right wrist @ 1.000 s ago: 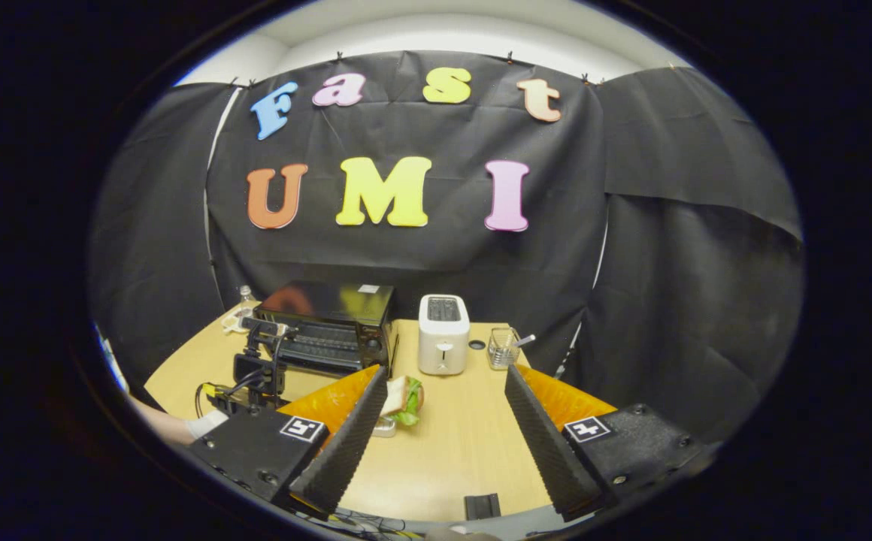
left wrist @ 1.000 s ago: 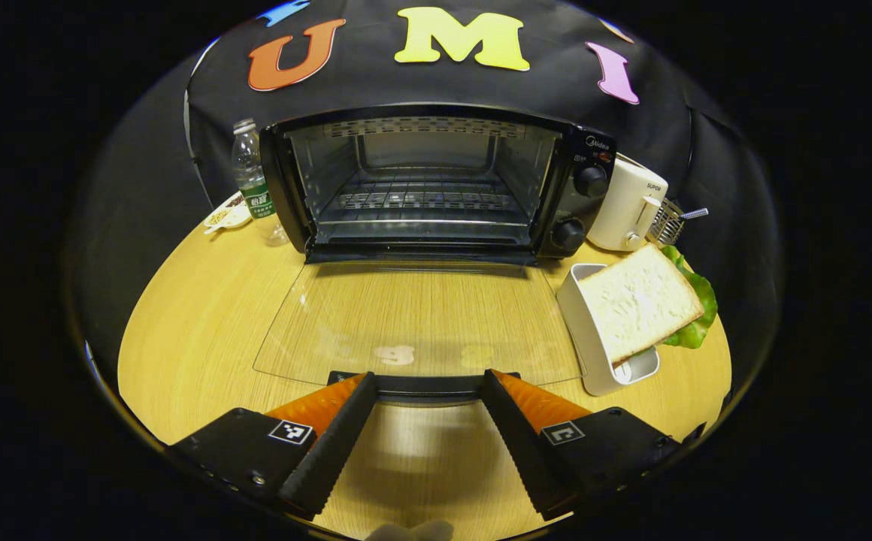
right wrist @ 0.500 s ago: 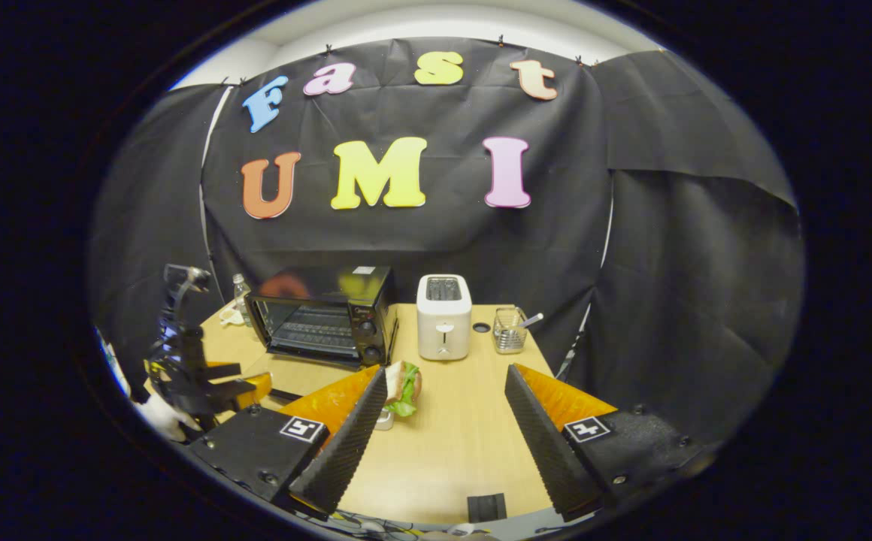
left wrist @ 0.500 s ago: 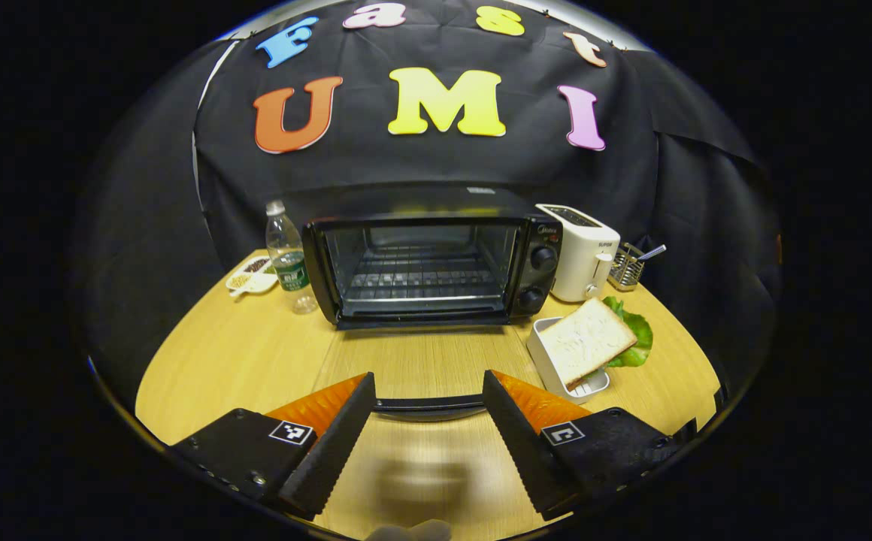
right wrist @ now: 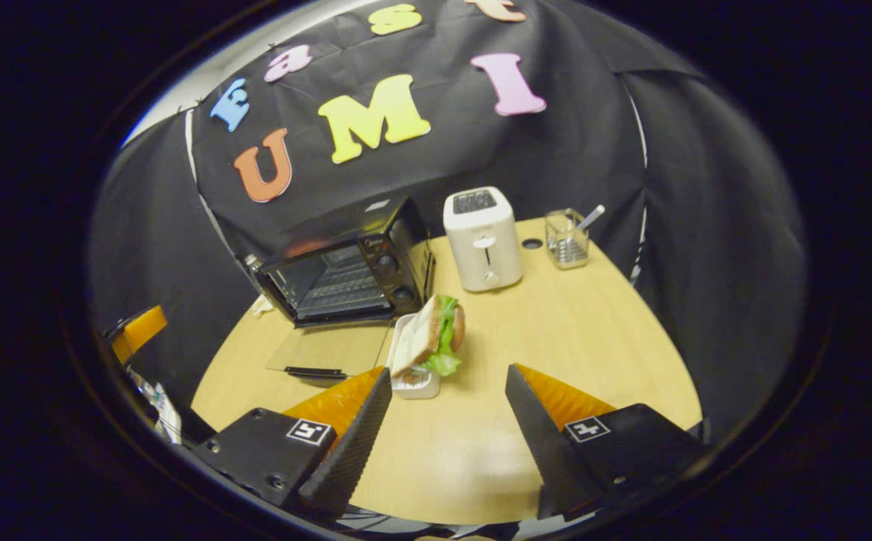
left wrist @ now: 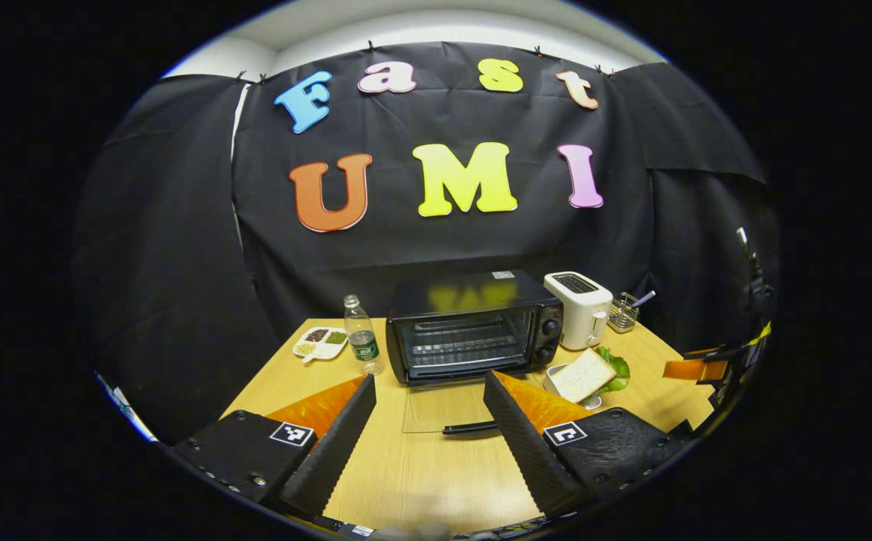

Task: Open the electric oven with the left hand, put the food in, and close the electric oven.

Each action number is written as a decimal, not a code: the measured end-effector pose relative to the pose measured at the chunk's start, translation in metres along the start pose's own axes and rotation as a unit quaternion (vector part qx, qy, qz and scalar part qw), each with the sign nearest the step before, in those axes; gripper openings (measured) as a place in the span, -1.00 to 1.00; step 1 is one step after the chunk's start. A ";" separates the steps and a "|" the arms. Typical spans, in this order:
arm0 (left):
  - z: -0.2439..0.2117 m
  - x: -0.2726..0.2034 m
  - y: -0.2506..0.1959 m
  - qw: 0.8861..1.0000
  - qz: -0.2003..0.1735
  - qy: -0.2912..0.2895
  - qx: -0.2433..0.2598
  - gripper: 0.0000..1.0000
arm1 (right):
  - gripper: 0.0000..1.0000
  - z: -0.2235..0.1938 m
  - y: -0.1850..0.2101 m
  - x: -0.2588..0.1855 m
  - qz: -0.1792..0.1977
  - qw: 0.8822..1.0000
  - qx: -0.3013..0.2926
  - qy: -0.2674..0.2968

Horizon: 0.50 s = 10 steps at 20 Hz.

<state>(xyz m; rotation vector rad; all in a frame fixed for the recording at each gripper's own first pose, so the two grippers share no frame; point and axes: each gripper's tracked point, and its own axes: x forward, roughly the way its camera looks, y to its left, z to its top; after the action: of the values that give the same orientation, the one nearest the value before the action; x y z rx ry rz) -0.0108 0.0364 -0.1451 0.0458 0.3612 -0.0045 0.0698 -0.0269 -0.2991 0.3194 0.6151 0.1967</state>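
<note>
1. The left gripper (left wrist: 428, 428) is hovering over the wooden table (left wrist: 421, 473), fingers spread apart and gripping nothing.
2. The right gripper (right wrist: 447, 424) is likewise hanging open, just short of the sandwich (right wrist: 432, 342).
3. The sandwich is leaning in a white tray (right wrist: 415, 387).
4. Beyond it, the electric oven (right wrist: 346, 267) is standing with its glass door (right wrist: 331, 352) lying flat on the table.

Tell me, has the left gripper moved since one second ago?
Yes. The left gripper has pulled back and up from the oven, which looks much smaller and farther now; the open door lies well ahead of its fingers.
</note>
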 end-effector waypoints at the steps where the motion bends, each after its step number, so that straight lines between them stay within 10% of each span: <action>1: 0.004 -0.005 0.006 1.000 0.015 -0.002 0.004 0.91 | 0.94 -0.002 0.001 0.013 0.016 1.000 0.021 0.017; 2: 0.009 -0.010 0.014 0.999 0.034 -0.007 0.012 0.92 | 0.70 -0.002 0.000 0.026 0.031 0.998 0.039 0.030; 5: 0.012 -0.022 0.017 0.997 0.075 -0.003 0.014 0.91 | 0.94 0.009 -0.006 0.063 0.066 0.994 0.064 0.055; 8: 0.016 -0.025 0.012 0.994 0.108 0.008 -0.006 0.92 | 0.66 0.018 -0.017 0.094 0.094 0.990 0.059 0.088; 9: 0.020 -0.026 0.010 0.993 0.118 0.011 -0.014 0.92 | 0.90 0.022 -0.018 0.105 0.100 0.988 0.055 0.101; 10: 0.024 -0.026 0.007 0.991 0.128 0.013 -0.020 0.92 | 0.65 0.026 -0.016 0.114 0.113 0.986 0.053 0.112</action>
<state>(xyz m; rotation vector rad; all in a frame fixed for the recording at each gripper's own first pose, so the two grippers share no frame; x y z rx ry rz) -0.0264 0.0420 -0.1129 0.0533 0.3785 0.2576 0.1781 -0.0169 -0.3458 0.4747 0.8143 0.4231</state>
